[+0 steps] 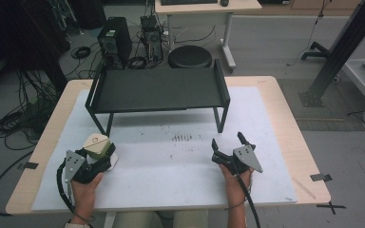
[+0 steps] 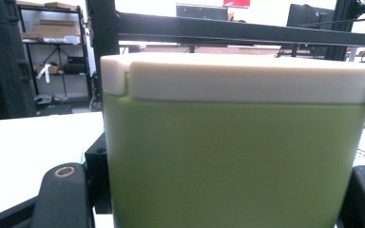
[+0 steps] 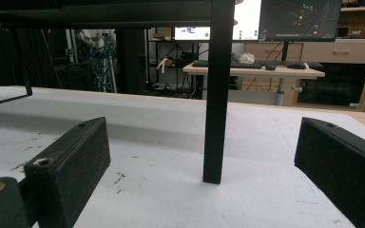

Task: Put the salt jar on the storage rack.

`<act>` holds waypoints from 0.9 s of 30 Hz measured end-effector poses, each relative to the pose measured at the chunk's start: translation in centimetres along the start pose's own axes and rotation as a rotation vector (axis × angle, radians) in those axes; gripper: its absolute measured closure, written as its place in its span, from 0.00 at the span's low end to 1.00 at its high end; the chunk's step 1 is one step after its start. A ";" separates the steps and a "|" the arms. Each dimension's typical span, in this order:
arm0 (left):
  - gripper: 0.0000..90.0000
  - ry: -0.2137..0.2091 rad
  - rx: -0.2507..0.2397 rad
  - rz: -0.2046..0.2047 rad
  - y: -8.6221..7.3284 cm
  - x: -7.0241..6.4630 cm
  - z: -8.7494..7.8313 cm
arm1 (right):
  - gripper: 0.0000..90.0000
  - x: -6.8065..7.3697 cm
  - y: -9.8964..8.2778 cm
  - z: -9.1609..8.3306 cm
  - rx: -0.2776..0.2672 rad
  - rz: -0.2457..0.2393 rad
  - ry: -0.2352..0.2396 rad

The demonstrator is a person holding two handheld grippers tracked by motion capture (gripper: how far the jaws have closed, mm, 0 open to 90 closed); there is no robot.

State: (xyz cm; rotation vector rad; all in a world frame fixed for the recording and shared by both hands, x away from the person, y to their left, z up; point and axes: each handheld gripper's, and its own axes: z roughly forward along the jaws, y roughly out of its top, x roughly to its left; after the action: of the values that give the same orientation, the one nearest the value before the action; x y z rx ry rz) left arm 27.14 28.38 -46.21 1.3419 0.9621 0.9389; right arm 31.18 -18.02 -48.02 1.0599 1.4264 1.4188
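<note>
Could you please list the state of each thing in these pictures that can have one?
Green container: upright, held between the left gripper's jaws, near the table's left front.
White lid: on the container, closed.
Left gripper: shut on the green container.
Right gripper: open, nothing between its jaws, facing a shelf leg.
Black shelf: standing on the table, its top bare.

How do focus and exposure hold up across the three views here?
High view: dim, even light, soft shadow under the black shelf. Left gripper view: green container held in the left claw is close and blurred, background window overexposed. Right gripper view: shelf leg sharp, right claw slightly soft.
</note>
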 end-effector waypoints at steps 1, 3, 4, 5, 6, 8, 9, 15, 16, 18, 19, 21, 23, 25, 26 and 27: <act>0.31 0.000 0.000 0.000 0.0 0.0 0.0 | 0.05 0.0 0.0 0.0 0.000 -0.001 0.000; 0.31 0.000 0.000 0.000 0.0 0.0 0.0 | 0.05 0.0 0.0 0.0 0.001 -0.002 0.001; 0.31 0.000 0.000 0.000 0.0 0.0 0.0 | 0.05 0.0 0.0 0.0 0.001 -0.003 0.000; 0.31 0.000 0.000 0.000 0.0 0.0 0.0 | 0.05 0.0 0.0 0.0 0.001 -0.003 0.000; 0.31 0.000 0.000 0.000 0.0 0.0 0.0 | 0.05 0.0 0.0 0.0 0.001 -0.004 0.000; 0.31 0.000 0.000 0.000 0.0 0.0 0.0 | 0.05 0.0 0.0 0.0 0.001 -0.004 -0.001; 0.31 0.000 0.000 0.000 0.0 0.0 0.0 | 0.05 0.0 0.0 0.0 0.000 -0.004 -0.001; 0.31 0.000 0.000 0.000 0.0 0.0 0.0 | 0.05 0.0 0.0 0.0 -0.001 -0.006 -0.001; 0.31 0.000 0.000 0.000 0.0 0.0 0.0 | 0.05 0.0 0.0 0.0 -0.002 -0.006 -0.001; 0.31 0.000 0.001 0.000 0.0 0.0 0.0 | 0.05 0.1 0.0 0.0 -0.002 -0.004 -0.001; 0.31 0.000 0.001 0.000 0.0 0.0 0.0 | 0.05 0.1 0.0 0.0 -0.002 -0.004 -0.001; 0.31 0.000 0.002 0.000 0.0 0.0 0.0 | 0.05 0.1 0.0 0.0 -0.003 -0.003 -0.001; 0.31 0.000 0.002 0.000 0.0 0.0 0.0 | 0.05 0.1 0.0 0.0 -0.003 -0.003 -0.001; 0.31 0.000 0.002 0.000 0.0 0.0 0.0 | 0.05 0.1 0.0 0.0 -0.003 -0.003 0.000; 0.31 0.000 0.003 0.000 0.0 0.0 0.0 | 0.05 0.1 0.0 0.0 -0.003 -0.002 0.000; 0.31 0.000 0.003 -0.001 0.0 0.0 0.0 | 0.05 0.1 0.0 0.0 -0.003 -0.003 0.000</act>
State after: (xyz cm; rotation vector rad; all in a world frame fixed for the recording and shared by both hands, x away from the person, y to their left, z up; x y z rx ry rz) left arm 27.15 28.39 -46.19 1.3438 0.9642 0.9374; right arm 31.14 -17.97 -48.03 1.0560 1.4247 1.4185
